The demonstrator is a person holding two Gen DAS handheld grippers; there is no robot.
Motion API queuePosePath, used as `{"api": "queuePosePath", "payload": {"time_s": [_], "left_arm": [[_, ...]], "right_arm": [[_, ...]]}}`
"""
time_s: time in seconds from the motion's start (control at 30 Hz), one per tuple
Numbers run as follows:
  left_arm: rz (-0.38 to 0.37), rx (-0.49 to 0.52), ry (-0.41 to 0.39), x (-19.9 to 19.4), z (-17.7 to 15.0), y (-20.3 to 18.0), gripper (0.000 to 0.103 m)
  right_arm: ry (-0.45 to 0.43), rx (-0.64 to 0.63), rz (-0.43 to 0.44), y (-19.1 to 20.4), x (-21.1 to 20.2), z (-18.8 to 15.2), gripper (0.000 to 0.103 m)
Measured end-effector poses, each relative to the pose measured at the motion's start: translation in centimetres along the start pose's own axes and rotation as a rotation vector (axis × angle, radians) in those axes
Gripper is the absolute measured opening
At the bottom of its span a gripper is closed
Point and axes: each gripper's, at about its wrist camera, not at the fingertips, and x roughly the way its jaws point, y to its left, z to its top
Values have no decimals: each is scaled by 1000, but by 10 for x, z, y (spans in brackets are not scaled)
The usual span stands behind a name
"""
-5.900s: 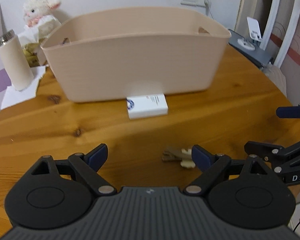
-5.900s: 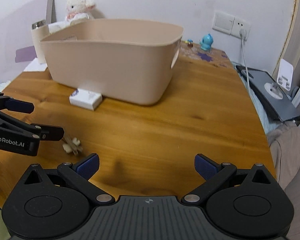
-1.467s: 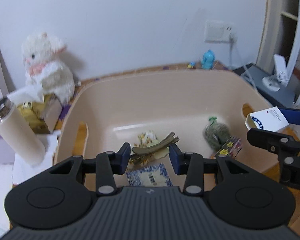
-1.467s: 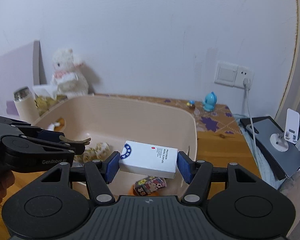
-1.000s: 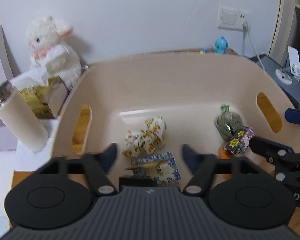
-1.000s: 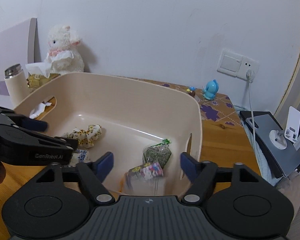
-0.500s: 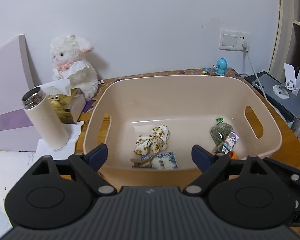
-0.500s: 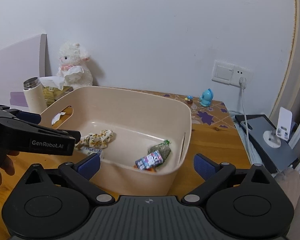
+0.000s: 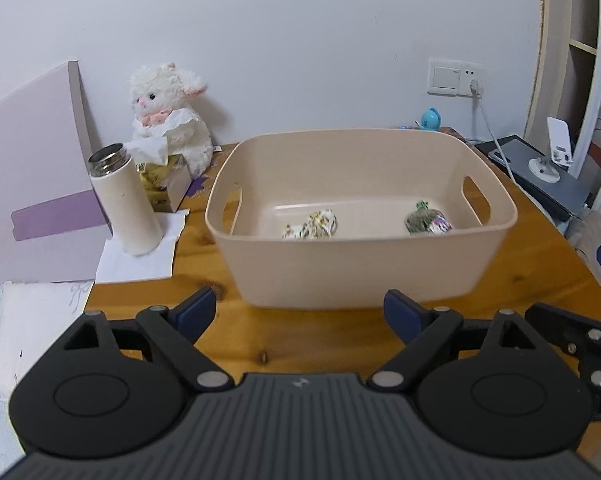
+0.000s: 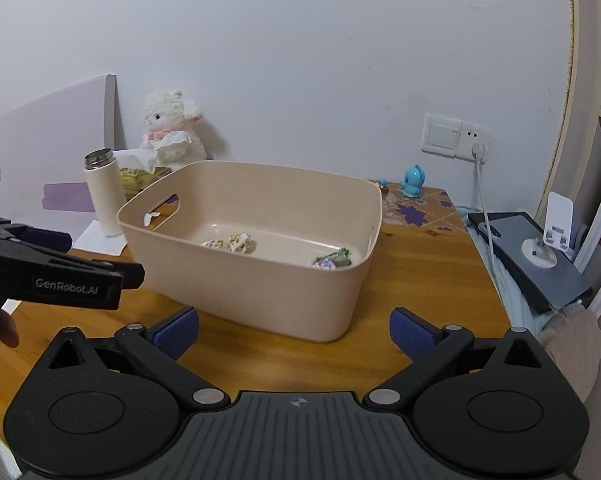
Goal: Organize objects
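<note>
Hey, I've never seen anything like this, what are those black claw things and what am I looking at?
Those are two hand-held grippers a person carries, each with a camera looking out along its two fingers. One picture is from the left gripper, the other from the right gripper. Both are open and hold nothing. On the wooden table stands a beige bin with a few small items inside. Beside it are a white bottle and a plush lamb.

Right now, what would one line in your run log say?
left gripper: open, empty | right gripper: open, empty | bin: holds floral pouch, green packet
</note>
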Motion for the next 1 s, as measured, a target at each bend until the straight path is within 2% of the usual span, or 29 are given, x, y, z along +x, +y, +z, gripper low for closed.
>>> {"api": "queuePosePath", "payload": {"time_s": [0.47,0.7,1.0], "left_arm": [[-66,-16,-32,-66,-36,5,92],[-53,4,-61,-93,-50,3,92],[-67,12,-59,-113,-68,-2,92]], "right_arm": [[-35,-20,20,18,-59,-25,103],[-49,-15,36,22,-82,-39,103],[-46,28,19,15,-98,-56,103]]}}
